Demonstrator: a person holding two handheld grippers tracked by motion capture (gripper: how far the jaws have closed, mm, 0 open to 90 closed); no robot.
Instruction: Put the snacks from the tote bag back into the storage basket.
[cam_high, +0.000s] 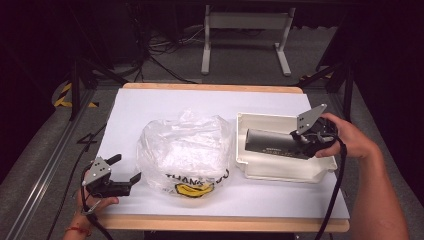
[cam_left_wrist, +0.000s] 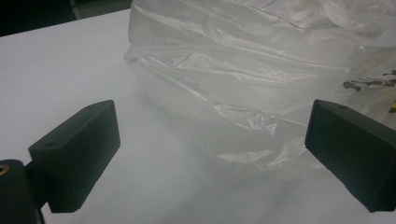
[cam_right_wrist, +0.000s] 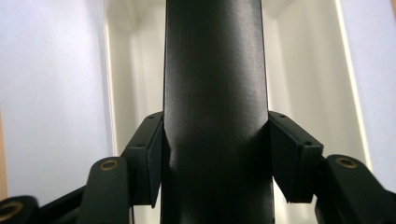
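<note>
A long black box (cam_high: 272, 142) lies lengthwise over the white tray (cam_high: 260, 170) at the right of the table. My right gripper (cam_high: 300, 142) is shut on its right end. In the right gripper view the black box (cam_right_wrist: 215, 93) runs away from me between both pads (cam_right_wrist: 152, 158), with the tray's wall (cam_right_wrist: 119, 93) beneath. A crumpled clear plastic bag (cam_high: 185, 150) with yellow and black print sits at the centre. My left gripper (cam_high: 127, 170) stands open near the front left, jaws pointing at the bag (cam_left_wrist: 243, 84), nothing between them.
White paper (cam_high: 150, 105) covers the wooden table. The front edge (cam_high: 225, 223) lies close to the left hand. Beyond the far edge stand a table frame (cam_high: 245, 35) and cables on the floor.
</note>
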